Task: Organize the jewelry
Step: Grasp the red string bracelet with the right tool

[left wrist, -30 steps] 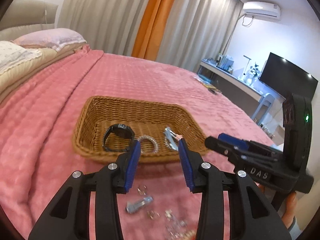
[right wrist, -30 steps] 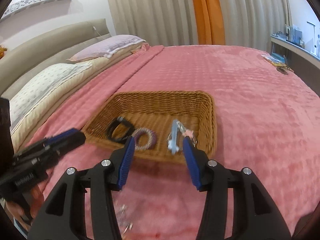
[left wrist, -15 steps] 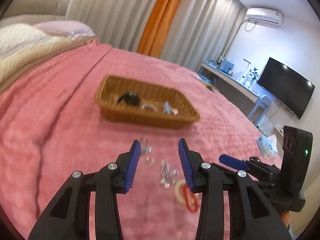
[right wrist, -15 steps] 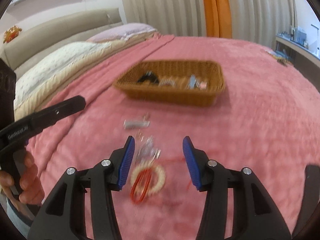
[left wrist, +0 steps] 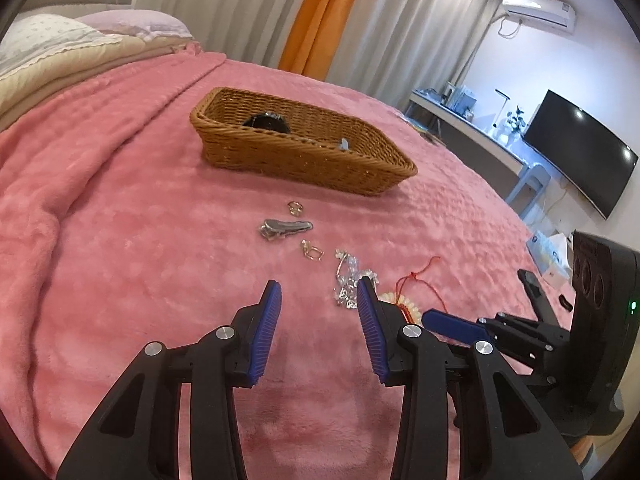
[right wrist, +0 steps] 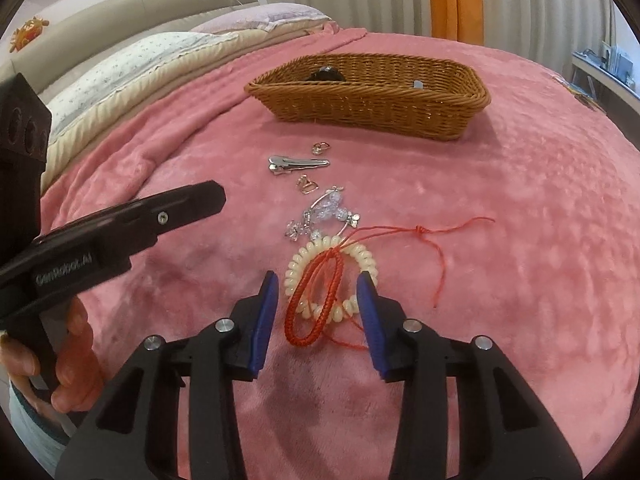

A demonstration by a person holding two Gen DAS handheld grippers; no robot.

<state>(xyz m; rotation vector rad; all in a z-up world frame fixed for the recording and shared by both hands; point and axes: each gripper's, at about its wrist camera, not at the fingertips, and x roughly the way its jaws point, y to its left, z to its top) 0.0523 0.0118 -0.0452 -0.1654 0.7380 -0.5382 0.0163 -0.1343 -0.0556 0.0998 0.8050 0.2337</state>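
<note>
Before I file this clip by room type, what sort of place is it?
Most likely a bedroom. The work surface is a bed under a pink blanket with pillows against a padded headboard, and a wall television faces it. A wicker basket sits on the blanket.

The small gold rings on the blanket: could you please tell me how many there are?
2: one ring between the basket and the hair clip, the other ring just nearer than the clip. More may hide in the basket.

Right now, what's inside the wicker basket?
Over the wicker basket rim, only the top of a dark, rounded item toward the left and a small bluish tip toward the right show. The near wall hides the basket floor, so anything else inside cannot be seen.
</note>
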